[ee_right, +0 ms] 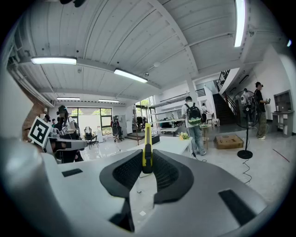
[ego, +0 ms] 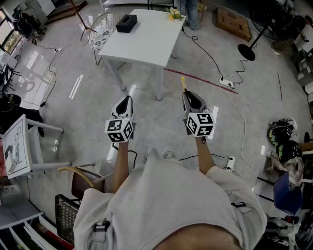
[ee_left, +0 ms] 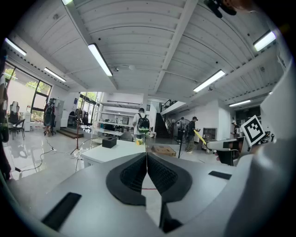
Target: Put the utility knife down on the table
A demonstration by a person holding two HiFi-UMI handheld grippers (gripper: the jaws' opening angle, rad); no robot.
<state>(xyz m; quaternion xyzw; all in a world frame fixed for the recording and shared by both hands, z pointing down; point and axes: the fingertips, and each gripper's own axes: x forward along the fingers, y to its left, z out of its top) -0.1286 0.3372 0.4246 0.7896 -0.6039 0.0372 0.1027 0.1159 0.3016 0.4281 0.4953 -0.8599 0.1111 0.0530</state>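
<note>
My right gripper (ego: 188,95) (ee_right: 147,163) is shut on a yellow utility knife (ee_right: 147,148), whose slim body sticks out forward past the jaws (ego: 183,83). My left gripper (ego: 125,100) (ee_left: 146,171) is shut with nothing between its pads. Both grippers are held at waist height over the floor, short of the white table (ego: 146,41) (ee_right: 169,146) (ee_left: 113,150) that stands ahead. The right gripper also shows at the right edge of the left gripper view, with the yellow knife (ee_left: 200,137) pointing forward.
A black box (ego: 126,23) and a small yellow flower bunch (ego: 175,14) sit on the table. A wire chair (ego: 103,29) stands at its left. Cables and a power strip (ego: 226,83) lie on the floor to the right, by a fan stand (ego: 246,51). People stand beyond the table.
</note>
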